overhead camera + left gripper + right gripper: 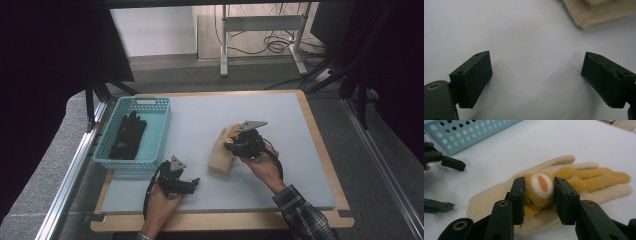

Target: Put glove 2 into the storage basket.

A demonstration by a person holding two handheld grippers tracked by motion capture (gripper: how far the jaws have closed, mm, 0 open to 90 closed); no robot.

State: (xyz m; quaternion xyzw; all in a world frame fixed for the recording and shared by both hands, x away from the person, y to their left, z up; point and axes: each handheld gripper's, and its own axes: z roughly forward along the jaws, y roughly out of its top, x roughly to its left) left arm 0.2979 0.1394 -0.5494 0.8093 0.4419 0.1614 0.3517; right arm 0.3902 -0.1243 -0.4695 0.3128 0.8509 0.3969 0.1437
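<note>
A beige knitted glove (220, 160) lies on the pale grey mat (300, 165), fingers pointing away from me. On its palm side sits a fuzzy orange patch with a white-ringed oval (542, 185). My right gripper (539, 188) is shut on that fuzzy patch, one pad pressing each side. From above, the right gripper (232, 143) sits over the glove's upper half. My left gripper (193, 184) rests low near the front left of the mat, jaws wide open with bare mat between them (536, 67). The glove's cuff (599, 12) shows just beyond it.
A teal perforated basket (131, 162) stands at the mat's left edge with a black glove (127, 135) inside. A wooden board (325, 150) frames the mat. The basket wall (469, 132) is close behind the left gripper (446, 185).
</note>
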